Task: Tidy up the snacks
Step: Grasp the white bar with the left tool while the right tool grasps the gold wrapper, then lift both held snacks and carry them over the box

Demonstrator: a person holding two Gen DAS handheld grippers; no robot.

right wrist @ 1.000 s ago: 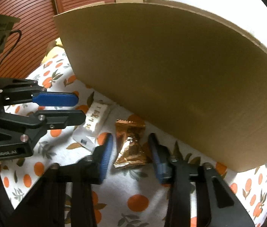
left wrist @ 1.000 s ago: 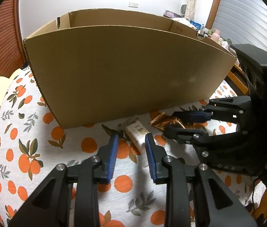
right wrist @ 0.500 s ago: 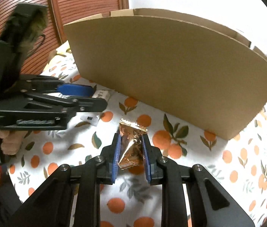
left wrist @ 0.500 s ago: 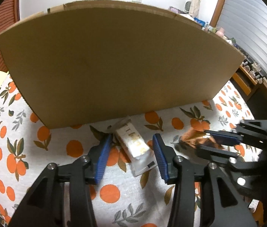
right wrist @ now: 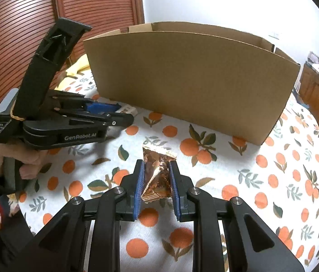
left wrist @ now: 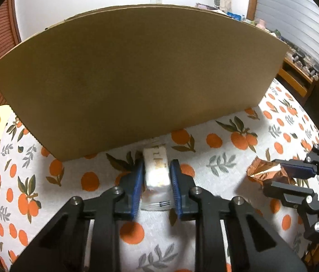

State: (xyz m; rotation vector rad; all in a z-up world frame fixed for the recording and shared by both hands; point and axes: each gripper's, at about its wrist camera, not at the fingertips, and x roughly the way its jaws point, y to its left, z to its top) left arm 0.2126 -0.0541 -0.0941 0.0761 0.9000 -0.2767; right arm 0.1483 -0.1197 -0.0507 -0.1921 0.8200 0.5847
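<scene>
Closed in on the white snack bar (left wrist: 157, 174) with the left tongs (left wrist: 156, 176) since a moment ago, when those jaws stood wide around it; closing right now, blue pads already against both long sides of the wrapper. Meanwhile pulled the right tongs (right wrist: 156, 176) back from the cardboard box (right wrist: 193, 79), clamped tight on the bronze foil candy (right wrist: 157, 172) and seemingly lifted clear of the cloth. Means both snacks look ready for the drop into the box, judging by the task, though neither is over the open top yet. White bar: long, pale wrapper with gold lettering and a small barcode at the near end, lying on the orange-print desk (left wrist: 227, 163) just in front of the box wall. Candy: crinkly, shiny, pinched in the middle, zigzag-cut seams sticking out both ends. Probably squishy, so careful with the squeeze. Box sits upright, open at the top, contents hidden from here.
</scene>
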